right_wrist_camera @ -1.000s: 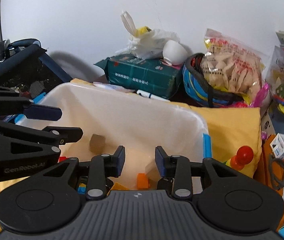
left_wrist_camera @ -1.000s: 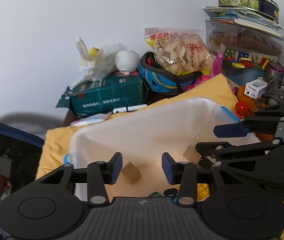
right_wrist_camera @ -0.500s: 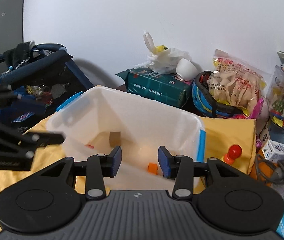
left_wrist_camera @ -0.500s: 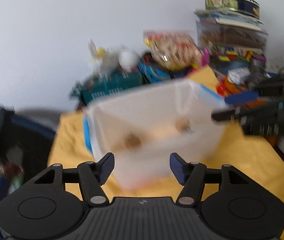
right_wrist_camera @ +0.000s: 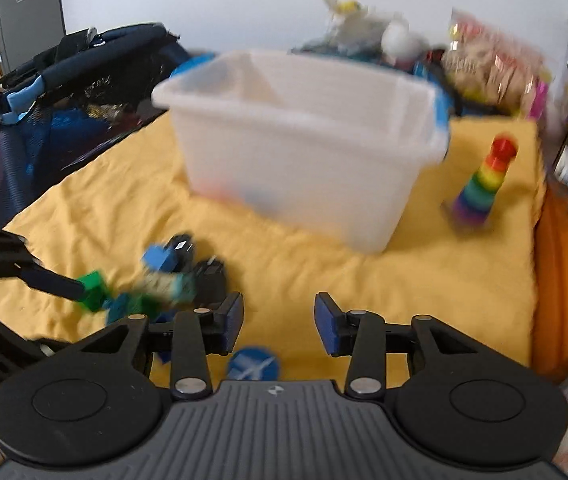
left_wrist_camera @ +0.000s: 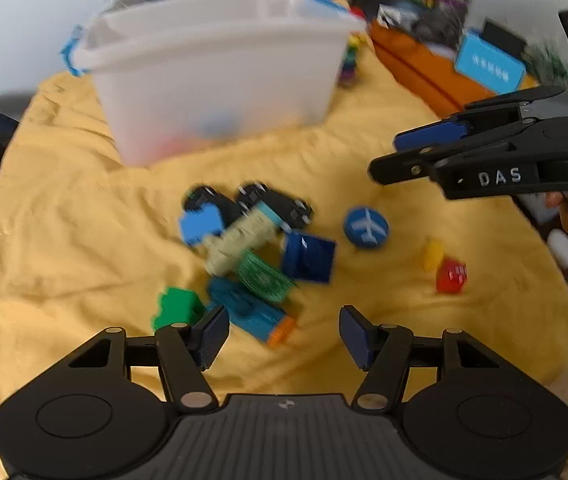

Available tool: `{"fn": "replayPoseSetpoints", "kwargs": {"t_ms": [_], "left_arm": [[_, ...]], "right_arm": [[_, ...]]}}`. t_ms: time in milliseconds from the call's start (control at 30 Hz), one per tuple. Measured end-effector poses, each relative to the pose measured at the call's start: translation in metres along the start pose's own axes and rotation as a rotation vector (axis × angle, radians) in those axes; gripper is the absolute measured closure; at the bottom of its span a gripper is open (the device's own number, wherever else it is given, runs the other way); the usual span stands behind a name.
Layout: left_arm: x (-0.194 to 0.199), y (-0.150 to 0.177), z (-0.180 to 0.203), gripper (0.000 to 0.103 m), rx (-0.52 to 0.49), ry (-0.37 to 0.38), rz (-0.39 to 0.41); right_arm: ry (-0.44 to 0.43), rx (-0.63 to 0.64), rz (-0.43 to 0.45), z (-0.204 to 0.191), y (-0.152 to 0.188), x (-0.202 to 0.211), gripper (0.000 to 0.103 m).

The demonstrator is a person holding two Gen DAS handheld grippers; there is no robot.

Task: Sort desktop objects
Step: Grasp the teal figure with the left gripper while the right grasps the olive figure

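A translucent white bin (left_wrist_camera: 220, 68) stands on the yellow cloth (left_wrist_camera: 64, 208). In front of it lies a blurred pile of toys: a blue brick (left_wrist_camera: 200, 224), black toy cars (left_wrist_camera: 272, 204), a dark blue block (left_wrist_camera: 307, 256), a green brick (left_wrist_camera: 176, 306) and a teal piece (left_wrist_camera: 248, 312). To the right lie a blue plane disc (left_wrist_camera: 365, 227), a yellow piece (left_wrist_camera: 432, 255) and a red piece (left_wrist_camera: 451, 276). My left gripper (left_wrist_camera: 284, 332) hangs open over the pile's near edge, holding nothing. My right gripper (right_wrist_camera: 280, 320) is open and empty just above the disc (right_wrist_camera: 254, 366).
A rainbow stacking tower (right_wrist_camera: 483, 184) stands right of the bin (right_wrist_camera: 303, 152). An orange surface (left_wrist_camera: 423, 68) with a light blue box (left_wrist_camera: 487, 64) borders the cloth on the right. A dark mesh stroller (right_wrist_camera: 64, 92) stands at the left. Bags and boxes crowd the wall behind.
Both grippers have drawn back from above the bin and tipped down toward the cloth, bringing the toy pile into view. The left jaws stand wider than before.
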State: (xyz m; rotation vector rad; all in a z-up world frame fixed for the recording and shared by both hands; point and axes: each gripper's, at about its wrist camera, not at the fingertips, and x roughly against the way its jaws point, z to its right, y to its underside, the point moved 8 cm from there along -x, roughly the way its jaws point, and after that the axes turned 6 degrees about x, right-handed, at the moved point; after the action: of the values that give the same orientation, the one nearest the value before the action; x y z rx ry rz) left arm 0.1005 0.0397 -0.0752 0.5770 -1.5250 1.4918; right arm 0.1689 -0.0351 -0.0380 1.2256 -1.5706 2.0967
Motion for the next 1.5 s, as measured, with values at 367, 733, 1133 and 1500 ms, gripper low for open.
{"fn": "replayPoseSetpoints", "kwargs": {"t_ms": [367,733,1133,1500], "left_arm": [[-0.034,-0.002,-0.033,0.056,0.234,0.006,-0.044],[-0.017,0.018,-0.047,0.078,0.055,-0.044,-0.104],[-0.016,0.008,-0.041,0.064,-0.032,-0.074,-0.054],[-0.027,-0.002,-0.048,0.072,-0.008,-0.058,-0.048]], "right_arm": [[-0.034,0.027,-0.035,-0.039,0.023,-0.001,0.059],[-0.071,0.124,0.000,-0.058,0.005,-0.010,0.059],[-0.151,0.450,-0.116,-0.081,-0.009,-0.061,0.070],[-0.255,0.460,-0.167,-0.102,-0.008,-0.089,0.075]]}}
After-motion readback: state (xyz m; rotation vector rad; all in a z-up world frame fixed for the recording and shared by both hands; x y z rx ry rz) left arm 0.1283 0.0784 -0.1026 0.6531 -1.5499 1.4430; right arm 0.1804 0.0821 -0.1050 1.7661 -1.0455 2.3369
